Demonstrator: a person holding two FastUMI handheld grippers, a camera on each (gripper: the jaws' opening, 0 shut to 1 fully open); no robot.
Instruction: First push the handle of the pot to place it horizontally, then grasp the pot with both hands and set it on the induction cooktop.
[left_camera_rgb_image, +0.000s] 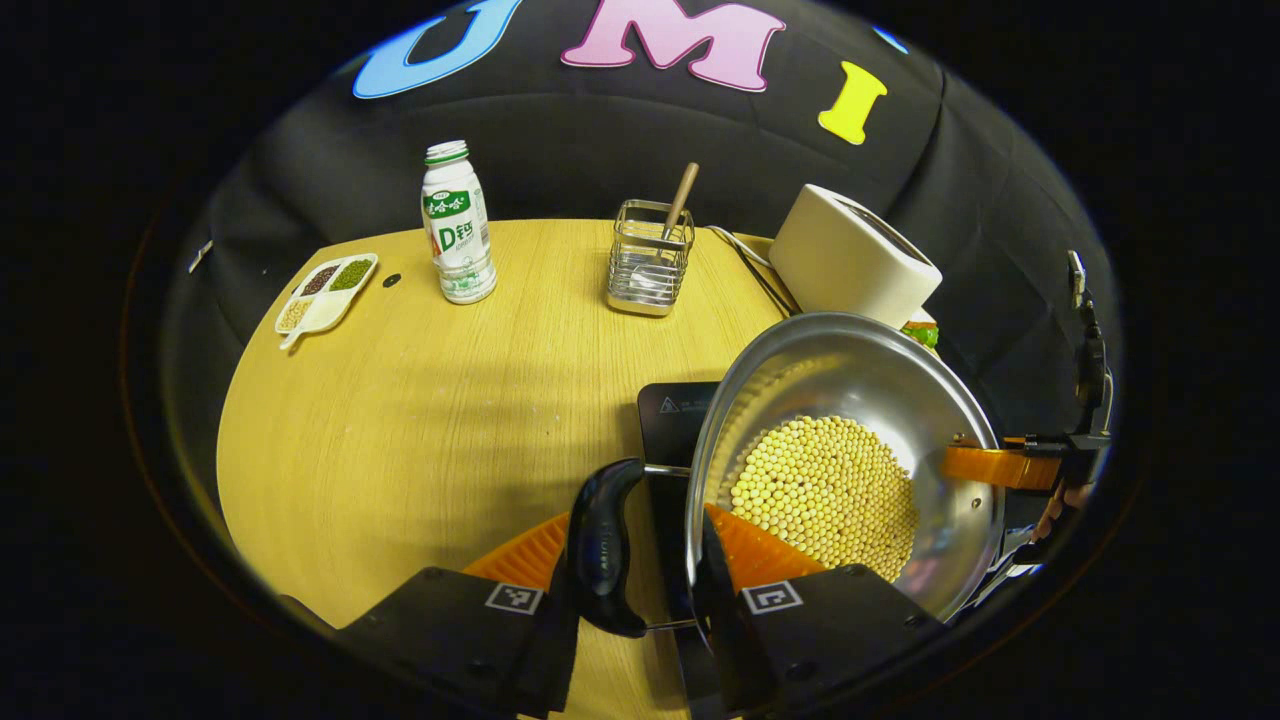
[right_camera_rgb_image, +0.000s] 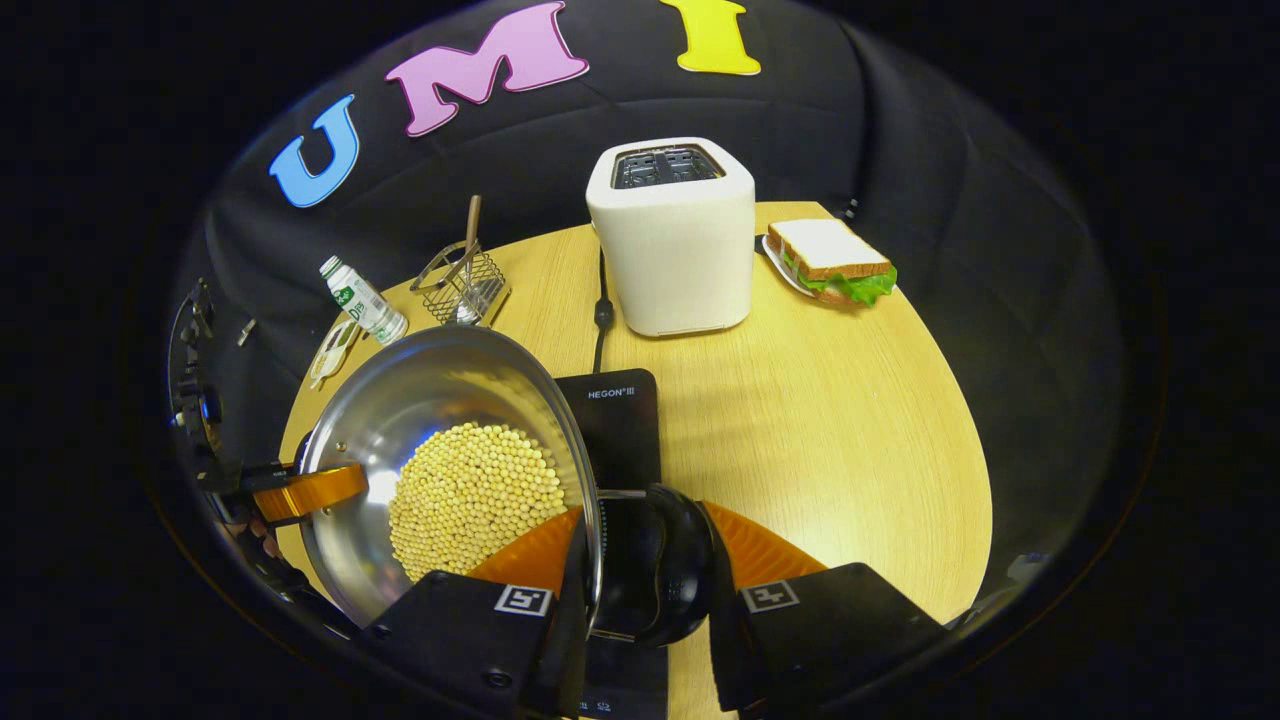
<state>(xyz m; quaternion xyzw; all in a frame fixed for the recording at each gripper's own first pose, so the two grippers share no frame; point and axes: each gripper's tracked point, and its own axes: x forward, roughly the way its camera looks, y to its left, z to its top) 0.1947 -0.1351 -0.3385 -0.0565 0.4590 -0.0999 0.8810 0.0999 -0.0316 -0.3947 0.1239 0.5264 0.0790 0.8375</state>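
I have the pot (left_camera_rgb_image: 850, 440) held between both tools, its steel bowl lifted and tilted, with a heap of pale yellow beans (left_camera_rgb_image: 825, 495) resting inside. In the left gripper view it sits at about four o'clock, over the near part of the black induction cooktop (left_camera_rgb_image: 675, 410); in the right gripper view the pot (right_camera_rgb_image: 440, 440) is at about eight o'clock, with the cooktop (right_camera_rgb_image: 620, 420) just beside it toward the centre.

My left gripper (left_camera_rgb_image: 650, 560) has its fingers closed on one side of the pot: one finger lies inside against the wall above the beans, the other outside the black side handle (left_camera_rgb_image: 605, 545), so rim and handle are clamped between them. My right gripper (right_camera_rgb_image: 640, 560) does the same at the opposite side, one finger inside the bowl, the other outside the black handle (right_camera_rgb_image: 660, 570). In each view I can also see the other tool's finger reaching over the far rim.

Farther out on the round wooden table (left_camera_rgb_image: 430, 420), in the left gripper view, a white bottle (left_camera_rgb_image: 458, 225) stands at eleven o'clock, a small divided dish (left_camera_rgb_image: 326, 293) of grains at ten, a wire basket (left_camera_rgb_image: 650, 258) with a wooden stick at twelve, and a white toaster (left_camera_rgb_image: 850, 255) at one. In the right gripper view a sandwich (right_camera_rgb_image: 832, 262) on a plate lies just right of the toaster (right_camera_rgb_image: 672, 235).
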